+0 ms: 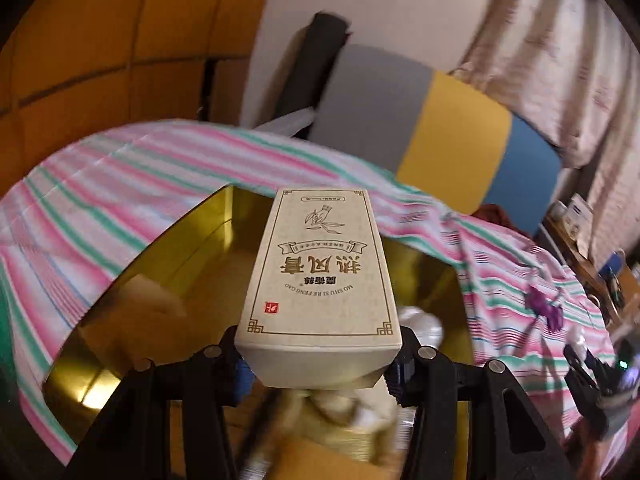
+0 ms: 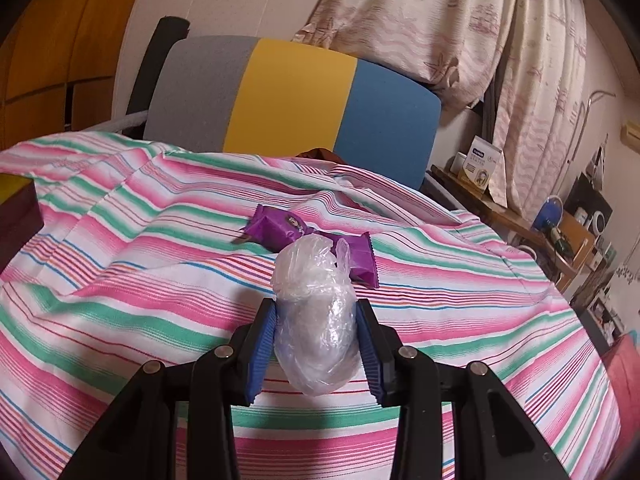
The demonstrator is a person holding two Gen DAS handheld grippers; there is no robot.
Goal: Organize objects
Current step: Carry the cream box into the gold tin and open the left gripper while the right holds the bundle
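Left gripper grasps a beige carton above a gold tin; right gripper clenches a crumpled plastic bag.

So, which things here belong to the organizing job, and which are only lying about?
Job:
- beige cardboard box with printed characters, held in left gripper
- crumpled clear plastic bag, held in right gripper
- gold metal tin
- purple snack wrappers

Lying about:
- grey, yellow and blue cushion
- floral curtain
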